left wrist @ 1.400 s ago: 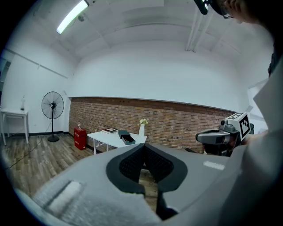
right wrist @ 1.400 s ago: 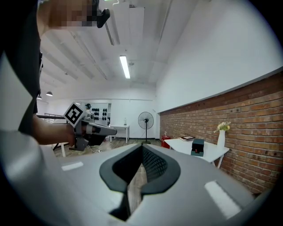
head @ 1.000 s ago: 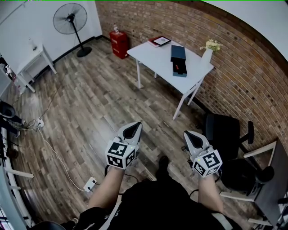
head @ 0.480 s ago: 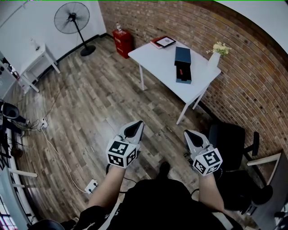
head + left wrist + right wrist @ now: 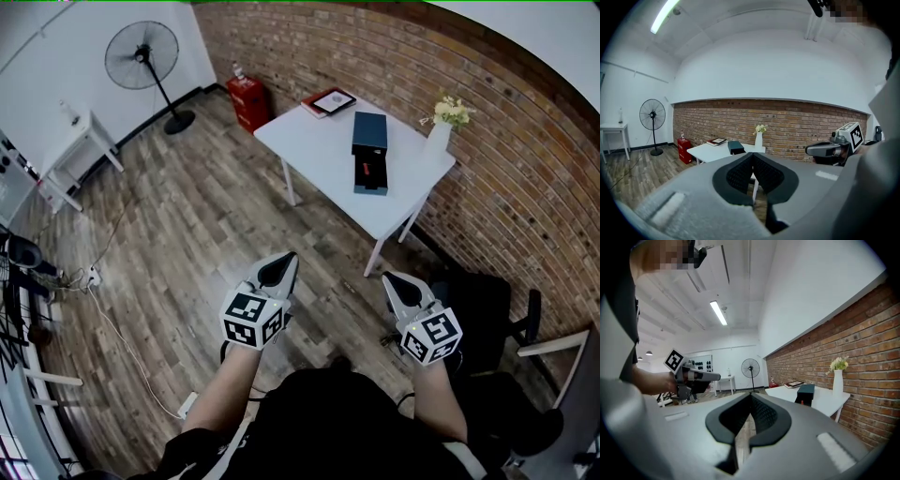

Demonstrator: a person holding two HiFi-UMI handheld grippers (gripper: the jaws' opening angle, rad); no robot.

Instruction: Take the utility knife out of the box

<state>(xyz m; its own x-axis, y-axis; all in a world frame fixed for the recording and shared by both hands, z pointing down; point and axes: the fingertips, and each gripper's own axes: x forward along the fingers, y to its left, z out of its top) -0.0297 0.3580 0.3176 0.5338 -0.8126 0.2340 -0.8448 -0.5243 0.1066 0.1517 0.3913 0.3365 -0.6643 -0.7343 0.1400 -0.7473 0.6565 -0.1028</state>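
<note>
Red utility knife (image 5: 367, 170) inside dark box (image 5: 369, 133) on white table (image 5: 319, 141)

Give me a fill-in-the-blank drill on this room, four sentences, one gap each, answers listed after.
1. The knife lying in the open box is ____ in colour.
2. The box sits on a table whose top is ____.
3. The left gripper and the right gripper both have their jaws ____, with nothing between them.
4. The wall beside the table is built of ____.

Missing words: red; white; shut; brick.
</note>
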